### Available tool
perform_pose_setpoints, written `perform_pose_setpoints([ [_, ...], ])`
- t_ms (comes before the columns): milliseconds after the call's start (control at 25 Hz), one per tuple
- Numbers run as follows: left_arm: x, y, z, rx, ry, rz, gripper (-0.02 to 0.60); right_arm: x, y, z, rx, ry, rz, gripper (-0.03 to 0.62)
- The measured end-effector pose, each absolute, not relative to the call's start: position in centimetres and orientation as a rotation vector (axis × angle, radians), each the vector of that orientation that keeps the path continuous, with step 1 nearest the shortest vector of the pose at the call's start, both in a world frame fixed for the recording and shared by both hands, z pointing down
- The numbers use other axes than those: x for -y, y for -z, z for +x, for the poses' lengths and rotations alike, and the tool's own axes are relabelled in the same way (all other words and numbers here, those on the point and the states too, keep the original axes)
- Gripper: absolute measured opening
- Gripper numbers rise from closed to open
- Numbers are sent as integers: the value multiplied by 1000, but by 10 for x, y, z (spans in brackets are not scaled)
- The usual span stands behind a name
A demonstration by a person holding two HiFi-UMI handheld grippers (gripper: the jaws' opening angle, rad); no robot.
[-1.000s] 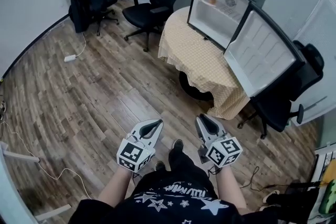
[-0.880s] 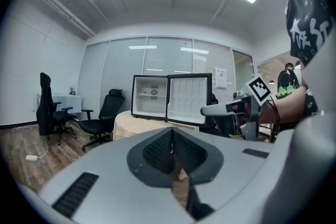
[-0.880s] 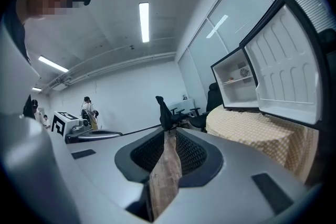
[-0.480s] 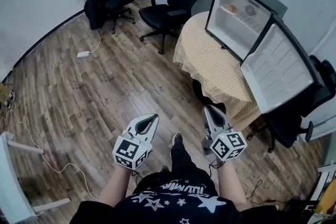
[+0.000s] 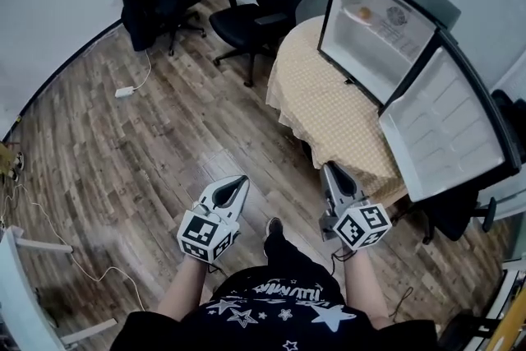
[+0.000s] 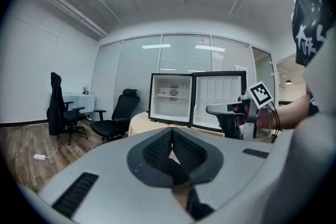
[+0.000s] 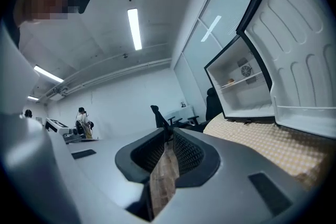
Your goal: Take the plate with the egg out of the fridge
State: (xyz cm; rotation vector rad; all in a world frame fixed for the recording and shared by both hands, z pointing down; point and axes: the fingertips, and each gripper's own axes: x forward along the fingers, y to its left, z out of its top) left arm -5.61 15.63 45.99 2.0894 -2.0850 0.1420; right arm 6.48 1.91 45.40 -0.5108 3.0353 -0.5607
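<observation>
A small black fridge [image 5: 386, 29] stands open on a table with a yellow checked cloth [image 5: 329, 107]. On its upper shelf lies a plate with an egg [image 5: 359, 13], also small in the left gripper view [image 6: 161, 94] and the right gripper view [image 7: 230, 81]. My left gripper [image 5: 240, 179] and right gripper [image 5: 330, 168] are held low in front of my body, well short of the table. Both point toward the fridge. Each has its jaws shut, the tips meeting [image 6: 170, 130] [image 7: 168, 134], with nothing between them.
The fridge door [image 5: 448, 131] swings out to the right over the table edge. Two black office chairs [image 5: 263, 8] [image 5: 144, 0] stand at the back, another [image 5: 460, 210] beside the table on the right. A white cable and plug [image 5: 125, 92] lie on the wooden floor.
The view has shifted and the fridge now looks a little nearer and more to the right. Both grippers keep their place before my body and stay shut.
</observation>
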Motion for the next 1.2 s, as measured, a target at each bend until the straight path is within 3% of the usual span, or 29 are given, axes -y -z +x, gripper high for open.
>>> perform_pose_setpoints([
  [640, -33, -433, -92, 2082, -208, 2108, 8, 130, -438, 40, -2907, 623, -599, 58],
  [1200, 28, -439, -113, 2043, -174, 2089, 8, 189, -448, 24, -2891, 678, -639, 57],
])
